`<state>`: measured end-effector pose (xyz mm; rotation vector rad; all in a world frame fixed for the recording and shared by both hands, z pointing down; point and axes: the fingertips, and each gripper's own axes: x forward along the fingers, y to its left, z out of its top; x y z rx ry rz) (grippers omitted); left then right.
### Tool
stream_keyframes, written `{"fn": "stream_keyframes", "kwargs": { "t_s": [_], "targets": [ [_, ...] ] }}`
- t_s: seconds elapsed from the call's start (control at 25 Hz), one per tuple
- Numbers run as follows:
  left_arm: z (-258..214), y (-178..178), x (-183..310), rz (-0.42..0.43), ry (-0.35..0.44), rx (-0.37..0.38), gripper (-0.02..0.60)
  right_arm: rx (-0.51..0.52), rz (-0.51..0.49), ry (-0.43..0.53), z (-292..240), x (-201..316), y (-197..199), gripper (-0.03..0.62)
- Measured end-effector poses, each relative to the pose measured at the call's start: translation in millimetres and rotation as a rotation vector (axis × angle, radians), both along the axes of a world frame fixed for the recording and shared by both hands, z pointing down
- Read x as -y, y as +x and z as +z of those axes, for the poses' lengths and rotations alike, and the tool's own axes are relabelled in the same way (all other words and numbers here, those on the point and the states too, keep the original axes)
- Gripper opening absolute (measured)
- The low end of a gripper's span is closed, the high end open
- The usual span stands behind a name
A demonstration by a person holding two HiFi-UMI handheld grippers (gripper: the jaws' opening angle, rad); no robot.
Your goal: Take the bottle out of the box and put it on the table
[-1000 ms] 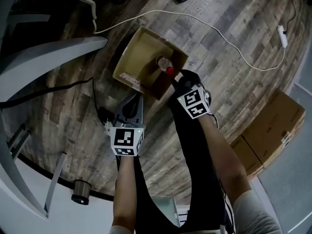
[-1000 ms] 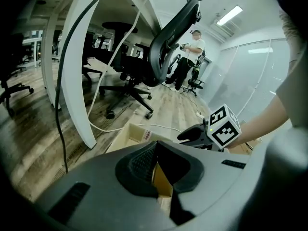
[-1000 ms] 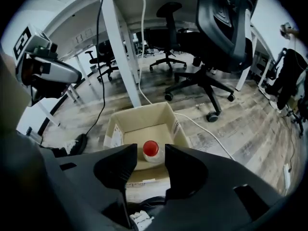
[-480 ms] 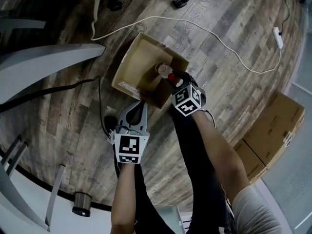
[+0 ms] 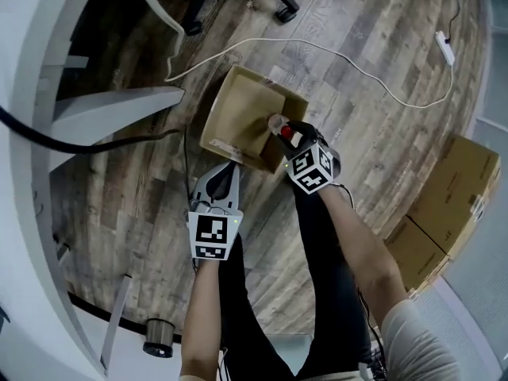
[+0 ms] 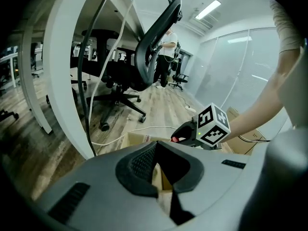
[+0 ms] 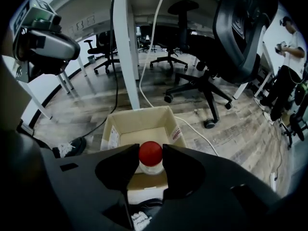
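Note:
An open cardboard box [image 5: 238,117] stands on the wooden floor. In it stands a clear bottle [image 5: 278,124] with a red cap, upright against the box's near wall. My right gripper [image 5: 287,133] points steeply down over that wall. Its jaws are closing, and both pads touch the red cap of the bottle [image 7: 150,154]. The right gripper view shows the box [image 7: 139,124] otherwise bare inside. My left gripper [image 5: 228,169] is shut, with its tip at the box's near edge. The left gripper view shows cardboard under the left gripper [image 6: 155,148]; I cannot tell whether it clamps the box.
A white cable [image 5: 357,70] and a power strip [image 5: 444,48] lie on the floor beyond the box. White desk legs [image 5: 119,105] rise at the left, and an office chair base [image 5: 282,6] stands behind. Stacked cardboard boxes [image 5: 452,197] sit at the right. A person [image 7: 288,57] stands far off.
My right gripper has come down over the red cap and narrowed on it. My left gripper has moved up to the box's near edge. The head view has shifted.

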<state>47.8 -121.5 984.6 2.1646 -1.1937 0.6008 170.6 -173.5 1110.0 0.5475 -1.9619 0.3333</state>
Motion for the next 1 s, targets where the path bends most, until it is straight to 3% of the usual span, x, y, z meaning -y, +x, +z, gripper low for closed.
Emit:
{"fn": "stream_keyframes", "kwargs": {
  "t_s": [0.32,0.6,0.8,1.0],
  "targets": [
    [-73,-13,28,-0.033,0.020,0.003,0.015,0.071,0.029,0.034,-103,6,-14,0.181],
    [-166,-16,34,-0.112,0.044,-0.024,0.015,0.142,0.086,0.089,-236,13,-27,0.181],
    [-240,-15,42,-0.109,0.095,-0.032,0.014,0.185,0.103,0.168,-326,26,-34,0.181],
    [-299,-19,30,-0.101,0.082,-0.058,0.015,0.203,0.132,0.213,-405,18,-37,0.181]
  ]
}}
